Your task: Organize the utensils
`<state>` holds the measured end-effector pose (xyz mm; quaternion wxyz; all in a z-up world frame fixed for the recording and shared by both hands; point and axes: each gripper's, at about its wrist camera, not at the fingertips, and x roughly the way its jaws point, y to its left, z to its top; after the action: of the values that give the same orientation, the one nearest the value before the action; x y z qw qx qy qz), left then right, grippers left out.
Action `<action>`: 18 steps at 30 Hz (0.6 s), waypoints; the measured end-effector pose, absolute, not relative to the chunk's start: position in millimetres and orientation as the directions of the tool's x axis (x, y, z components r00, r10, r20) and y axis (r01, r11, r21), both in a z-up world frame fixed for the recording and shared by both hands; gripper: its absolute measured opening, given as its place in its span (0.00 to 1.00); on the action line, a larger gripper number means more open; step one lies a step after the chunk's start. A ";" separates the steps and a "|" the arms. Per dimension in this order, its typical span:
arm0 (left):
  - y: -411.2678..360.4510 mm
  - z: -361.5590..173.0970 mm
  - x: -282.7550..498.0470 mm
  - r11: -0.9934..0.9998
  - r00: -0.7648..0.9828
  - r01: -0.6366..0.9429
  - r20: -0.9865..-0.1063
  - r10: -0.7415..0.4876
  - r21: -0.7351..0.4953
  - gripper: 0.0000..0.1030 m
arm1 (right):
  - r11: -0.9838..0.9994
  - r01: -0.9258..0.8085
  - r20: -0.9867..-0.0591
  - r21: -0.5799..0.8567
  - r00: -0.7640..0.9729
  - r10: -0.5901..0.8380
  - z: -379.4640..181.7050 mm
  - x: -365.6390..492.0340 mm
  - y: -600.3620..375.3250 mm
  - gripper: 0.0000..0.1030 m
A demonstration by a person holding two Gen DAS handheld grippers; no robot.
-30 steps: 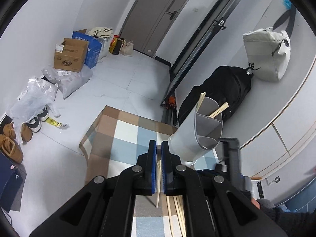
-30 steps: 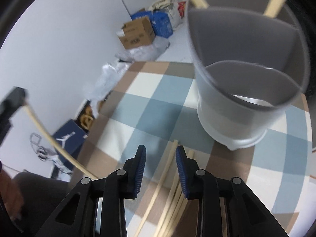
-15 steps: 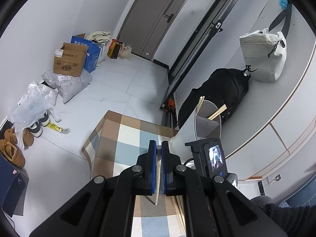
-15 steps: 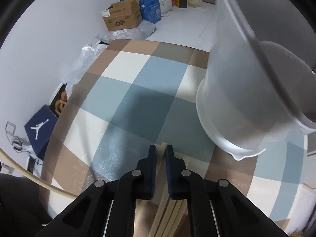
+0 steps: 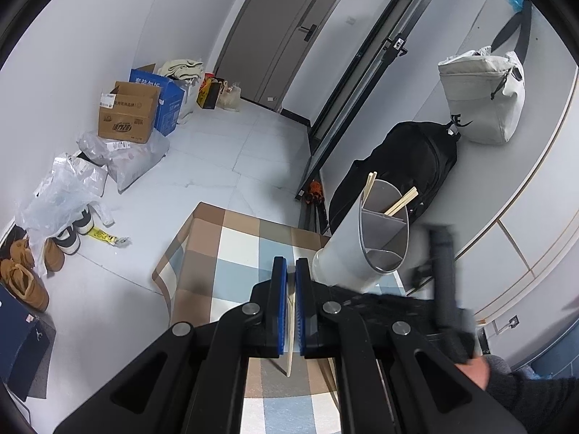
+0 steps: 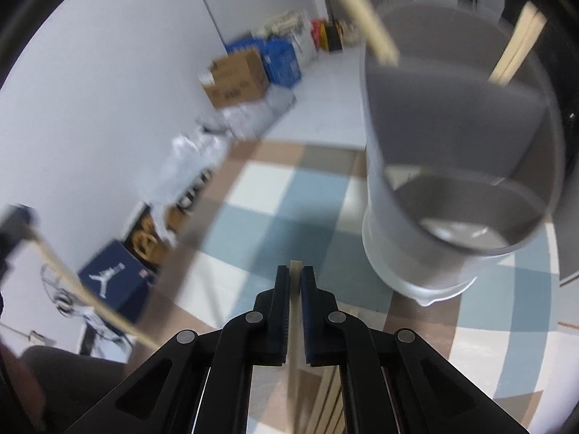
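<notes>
A grey cylindrical plastic utensil holder (image 5: 365, 249) with inner dividers stands on the checked-cloth bench (image 5: 231, 249), toward its far right corner — pale wooden chopsticks (image 5: 400, 200) lean in its rear compartments. More loose chopsticks (image 6: 325, 398) lie on the cloth near the front edge. Behind the bench, a brown cardboard box (image 5: 126, 117) sits on the floor by the left wall.

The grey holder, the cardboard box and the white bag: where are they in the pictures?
Grey holder (image 5: 347, 249): left wrist view, on its outer wall.
Cardboard box (image 5: 125, 123): left wrist view, on its printed front face.
White bag (image 5: 481, 105): left wrist view, on its fabric front.
</notes>
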<state>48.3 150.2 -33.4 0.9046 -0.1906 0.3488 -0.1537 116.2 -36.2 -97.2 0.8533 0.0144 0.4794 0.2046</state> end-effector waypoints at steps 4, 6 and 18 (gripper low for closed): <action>137.6 -26.8 47.4 0.905 0.708 0.193 -0.585 -0.396 -0.379 0.01 | 0.895 -0.364 -0.719 0.258 0.547 0.429 -60.9 93.4 -52.0 0.05; 129.9 -22.5 45.5 0.918 0.709 0.209 -0.594 -0.380 -0.337 0.01 | 0.891 -0.368 -0.680 0.266 0.583 0.444 -47.3 84.2 -56.6 0.05; 106.9 12.5 36.2 0.922 0.701 0.238 -0.602 -0.381 -0.306 0.01 | 0.861 -0.397 -0.533 0.319 0.676 0.509 -2.6 53.0 -91.7 0.05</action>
<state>36.2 106.9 12.5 0.9166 -0.1029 0.3475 -0.1688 53.0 -91.7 -2.6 0.9110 0.0885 0.3169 0.2486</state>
